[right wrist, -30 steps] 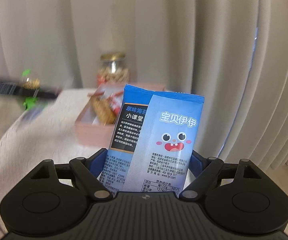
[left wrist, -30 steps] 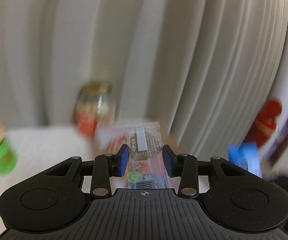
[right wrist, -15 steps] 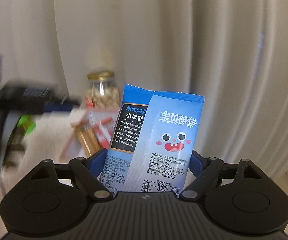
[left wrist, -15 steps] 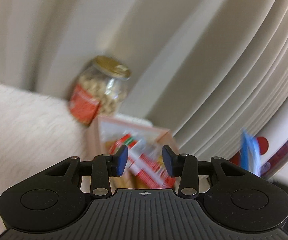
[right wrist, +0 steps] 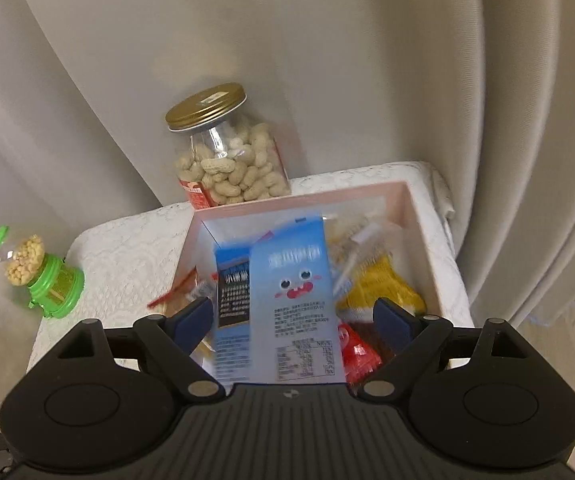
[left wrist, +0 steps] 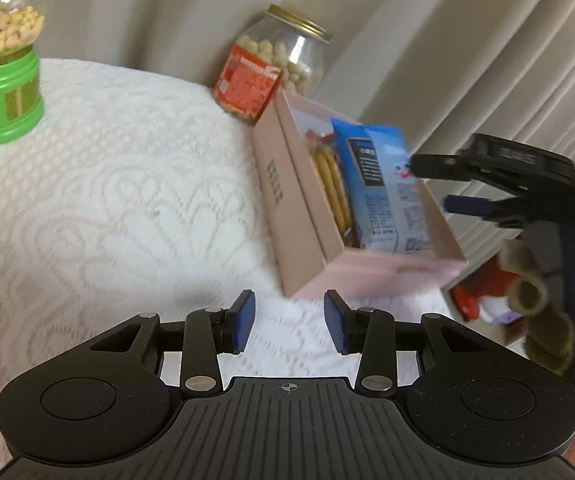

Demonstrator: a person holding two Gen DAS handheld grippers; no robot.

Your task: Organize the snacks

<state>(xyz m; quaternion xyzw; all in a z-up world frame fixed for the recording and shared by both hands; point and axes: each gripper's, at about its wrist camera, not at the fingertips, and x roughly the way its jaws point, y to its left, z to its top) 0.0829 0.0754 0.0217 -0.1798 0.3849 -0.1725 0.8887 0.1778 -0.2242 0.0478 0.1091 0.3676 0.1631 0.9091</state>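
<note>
Pink cardboard makes up the box [right wrist: 427,236] that takes the snacks, and it stands at the far right corner of the counter [left wrist: 107,184], which is draped in white lace cloth. Inside it lie yellow biscuit sticks [left wrist: 331,184], a yellow bag [right wrist: 383,284], a red wrapper [right wrist: 357,354] and other small packets too blurred to name. Two blue packets [right wrist: 283,300] sit on top of that heap, motion-blurred, between the jaws of the right gripper [right wrist: 292,316]; those jaws stand wide apart and clear of the packets on both sides, so the blue packets look just let go into the box. The left gripper [left wrist: 288,322] hovers over the cloth near the box's front corner, its jaws apart with nothing between them.

Just behind the box a jar of peanuts [right wrist: 227,152] with a gold lid stands against the curtain. At the far left edge a green dispenser [left wrist: 3,52] holds small yellow pellets.

As a judgement, the sorting is well along: every loose packet in view is in the box, and no stray packet shows on the cloth. Whether the jar and dispenser are meant to move I cannot tell.
</note>
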